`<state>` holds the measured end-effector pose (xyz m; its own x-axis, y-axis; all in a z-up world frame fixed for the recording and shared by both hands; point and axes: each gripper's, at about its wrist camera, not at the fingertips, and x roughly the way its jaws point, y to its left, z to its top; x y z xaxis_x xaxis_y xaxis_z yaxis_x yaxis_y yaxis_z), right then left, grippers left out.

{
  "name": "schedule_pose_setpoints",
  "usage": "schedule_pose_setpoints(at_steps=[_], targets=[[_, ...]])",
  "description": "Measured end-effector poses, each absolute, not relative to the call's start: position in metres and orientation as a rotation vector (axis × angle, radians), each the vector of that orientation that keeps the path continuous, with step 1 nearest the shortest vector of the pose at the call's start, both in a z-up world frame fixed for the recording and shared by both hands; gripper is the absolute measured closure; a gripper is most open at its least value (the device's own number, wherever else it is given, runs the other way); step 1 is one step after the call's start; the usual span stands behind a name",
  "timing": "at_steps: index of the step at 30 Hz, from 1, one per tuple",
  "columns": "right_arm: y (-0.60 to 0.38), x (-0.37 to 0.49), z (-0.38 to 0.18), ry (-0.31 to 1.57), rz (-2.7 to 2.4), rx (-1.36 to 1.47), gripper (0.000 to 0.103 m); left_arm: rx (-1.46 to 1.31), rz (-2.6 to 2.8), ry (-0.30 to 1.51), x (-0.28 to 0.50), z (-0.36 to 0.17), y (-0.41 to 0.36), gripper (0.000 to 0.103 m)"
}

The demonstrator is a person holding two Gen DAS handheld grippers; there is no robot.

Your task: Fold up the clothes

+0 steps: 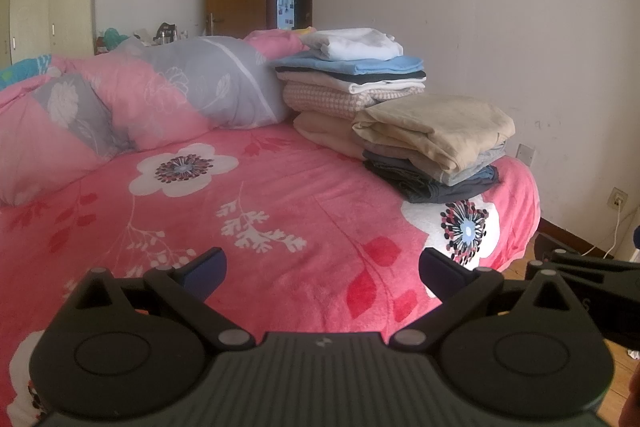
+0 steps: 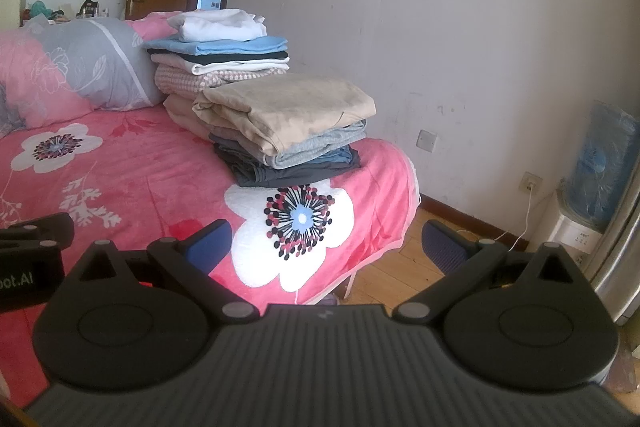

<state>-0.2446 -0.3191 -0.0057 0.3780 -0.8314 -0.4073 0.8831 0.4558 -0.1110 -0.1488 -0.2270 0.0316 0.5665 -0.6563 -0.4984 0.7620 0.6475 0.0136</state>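
**Two stacks folded, both grippers empty**

Two piles of folded clothes (image 1: 432,147) sat at the bed's (image 1: 280,195) far corner. Your left gripper (image 1: 322,269) and right gripper (image 2: 326,245) hung spread apart, holding nothing. You seemed between garments; next called for finding an unfolded one. Only the right view showed the water dispenser (image 2: 600,179).

Two stacks of folded clothes sit touching at the far corner of a pink floral bedspread (image 1: 280,211). The nearer, lower stack (image 1: 434,151) has a beige garment above grey and dark ones. The taller stack (image 1: 352,75) behind has white on top, then light blue, black, checked pink.
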Motion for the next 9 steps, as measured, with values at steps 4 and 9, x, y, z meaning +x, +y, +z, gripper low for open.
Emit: schedule_pose_setpoints(at_steps=[4, 9], targets=[[-0.3193, -0.2441, -0.0057, 0.439, -1.099, 0.132, 0.001, 0.240, -0.843, 0.483, -0.1479, 0.0318, -0.2279, 0.000], [-0.3194, -0.2434, -0.0054, 0.439, -1.097, 0.133, 0.001, 0.243, -0.841, 0.480, -0.1476, 0.0326, -0.2283, 0.000]])
